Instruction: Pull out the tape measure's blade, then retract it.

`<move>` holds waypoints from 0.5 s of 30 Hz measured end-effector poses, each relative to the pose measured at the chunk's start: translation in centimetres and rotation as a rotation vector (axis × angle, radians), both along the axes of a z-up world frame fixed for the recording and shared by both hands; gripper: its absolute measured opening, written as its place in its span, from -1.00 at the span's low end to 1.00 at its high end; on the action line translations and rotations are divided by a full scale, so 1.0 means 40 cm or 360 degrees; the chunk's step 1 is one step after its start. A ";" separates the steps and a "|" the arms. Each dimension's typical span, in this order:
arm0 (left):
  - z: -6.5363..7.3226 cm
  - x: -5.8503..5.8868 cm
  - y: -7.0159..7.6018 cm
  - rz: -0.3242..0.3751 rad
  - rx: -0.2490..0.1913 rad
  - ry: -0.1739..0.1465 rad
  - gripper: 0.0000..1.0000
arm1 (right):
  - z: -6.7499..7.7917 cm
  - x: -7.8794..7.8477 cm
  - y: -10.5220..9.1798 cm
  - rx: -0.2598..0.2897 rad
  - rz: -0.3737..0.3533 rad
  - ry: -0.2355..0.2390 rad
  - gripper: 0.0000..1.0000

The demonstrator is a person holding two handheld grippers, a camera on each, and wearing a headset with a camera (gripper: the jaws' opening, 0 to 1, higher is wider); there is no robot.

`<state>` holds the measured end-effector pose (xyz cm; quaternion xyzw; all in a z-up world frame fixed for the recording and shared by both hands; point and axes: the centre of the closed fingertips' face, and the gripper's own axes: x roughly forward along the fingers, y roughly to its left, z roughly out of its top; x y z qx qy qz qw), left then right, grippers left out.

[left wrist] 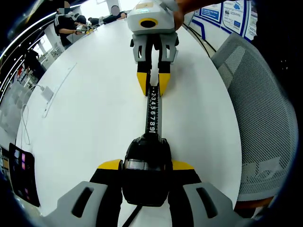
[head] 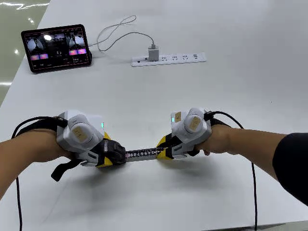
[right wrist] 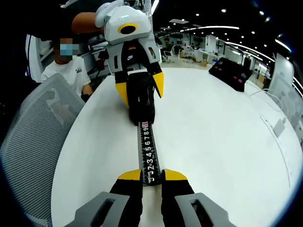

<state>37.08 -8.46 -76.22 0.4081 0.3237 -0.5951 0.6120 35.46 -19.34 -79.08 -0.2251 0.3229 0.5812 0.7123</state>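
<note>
A black tape measure case (head: 117,154) (left wrist: 147,165) (right wrist: 141,97) sits low over the white table, and my left gripper (head: 107,155) (left wrist: 147,165) (right wrist: 140,87) is shut on it. A short stretch of black blade with white numerals (head: 143,154) (left wrist: 152,111) (right wrist: 147,151) runs out from the case. My right gripper (head: 162,153) (right wrist: 151,176) (left wrist: 152,86) is shut on the blade's free end. The two grippers face each other, about a hand's width apart.
A tablet (head: 56,47) lies at the table's far left, wired to a white power strip (head: 168,59) at the back. A mesh chair (left wrist: 255,118) (right wrist: 33,137) stands at the table's near edge. Cables trail from both grippers along the person's arms.
</note>
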 end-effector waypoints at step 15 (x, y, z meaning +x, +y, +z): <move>0.001 -0.002 -0.002 -0.0006 0.0002 0.0004 -0.36 | -0.002 -0.002 -0.028 -0.0007 -0.0021 0.0001 -0.79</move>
